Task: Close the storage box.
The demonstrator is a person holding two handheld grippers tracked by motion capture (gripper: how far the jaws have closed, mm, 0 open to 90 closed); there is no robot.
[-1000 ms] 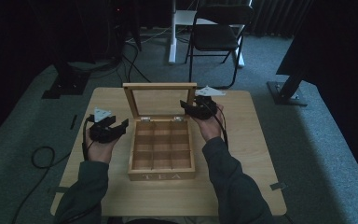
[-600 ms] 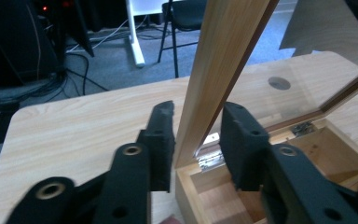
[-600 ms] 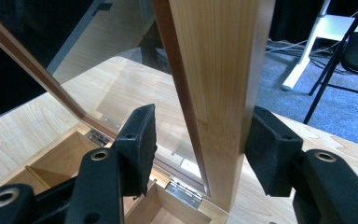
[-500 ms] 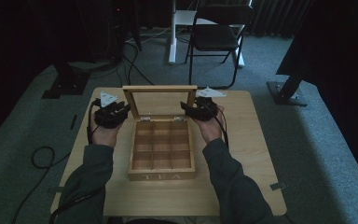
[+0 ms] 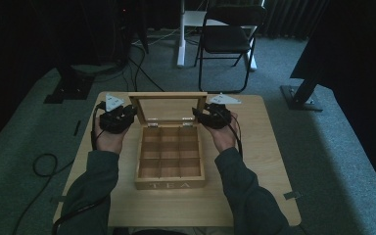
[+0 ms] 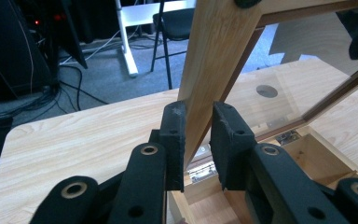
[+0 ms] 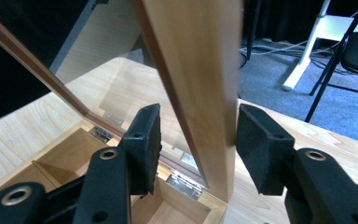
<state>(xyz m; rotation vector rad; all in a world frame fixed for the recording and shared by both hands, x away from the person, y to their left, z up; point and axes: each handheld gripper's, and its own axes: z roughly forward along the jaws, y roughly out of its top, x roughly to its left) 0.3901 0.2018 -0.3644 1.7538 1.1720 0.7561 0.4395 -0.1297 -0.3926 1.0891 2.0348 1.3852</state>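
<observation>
A wooden tea box [image 5: 170, 161] with empty compartments stands open in the middle of the table. Its glass-paned lid [image 5: 168, 108] is upright. My left gripper [image 5: 129, 113] has just closed on the lid's left frame strip; both pads press the wood [image 6: 214, 51] of the strip, with the left gripper [image 6: 198, 116] shut. My right gripper [image 5: 198, 115] straddles the lid's right frame strip [image 7: 196, 56]. The right gripper [image 7: 198, 116] has been closing: the right pad touches the wood, and a gap remains at the left pad.
The light wooden table [image 5: 269, 147] has bare room on both sides of the box. Behind it stand a black folding chair [image 5: 227, 39] and a white desk leg [image 5: 181, 34]. Cables [image 5: 44, 164] lie on the carpet at left.
My left hand has moved from beside the box back to the lid's left edge, and its jaws have closed on the frame. The right hand stays at the lid's right edge.
</observation>
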